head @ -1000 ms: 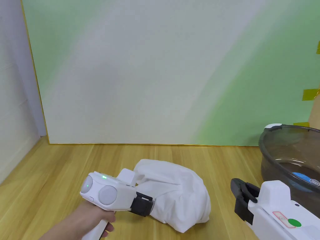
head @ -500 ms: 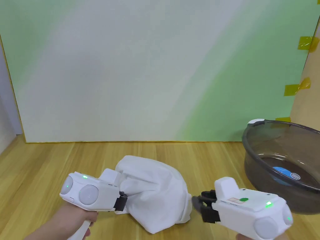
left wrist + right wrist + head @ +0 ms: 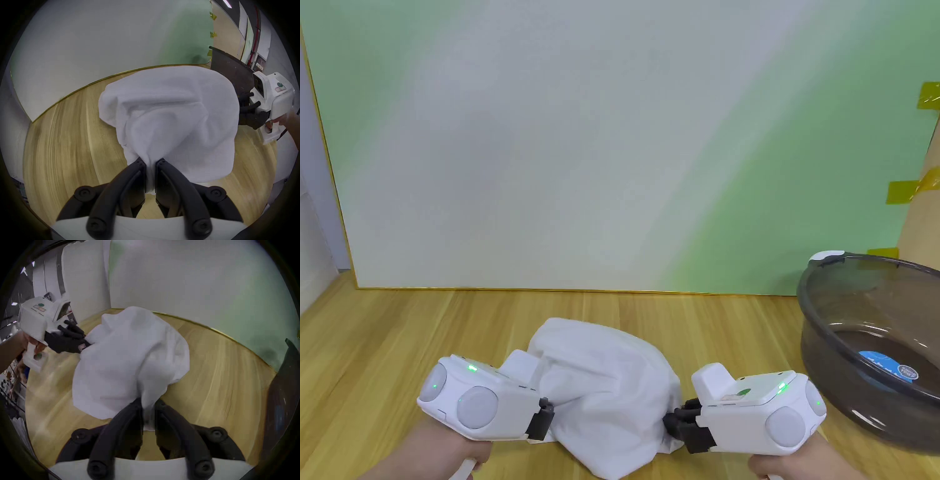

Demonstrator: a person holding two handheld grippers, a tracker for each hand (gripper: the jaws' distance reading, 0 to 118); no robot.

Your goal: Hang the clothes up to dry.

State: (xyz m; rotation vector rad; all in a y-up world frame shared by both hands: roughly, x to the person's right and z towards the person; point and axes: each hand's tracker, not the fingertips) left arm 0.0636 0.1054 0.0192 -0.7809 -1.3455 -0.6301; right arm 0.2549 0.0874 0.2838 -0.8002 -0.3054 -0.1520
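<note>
While the white cloth [image 3: 609,390] lies bunched on the wooden desk [image 3: 381,350], my left gripper [image 3: 150,164] and right gripper [image 3: 148,404] each clamp one edge.

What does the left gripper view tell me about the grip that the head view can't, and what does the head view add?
The left gripper view gives the left gripper close up: both jaws press a gathered fold of the white cloth between them. The head view gives the layout: the cloth bunched on the wooden table, a gripper at each end, and inside the dark basin to the right, a blue item on its bottom. Both include the cloth, the table, the basin wall and the right gripper at the cloth's far edge.
</note>
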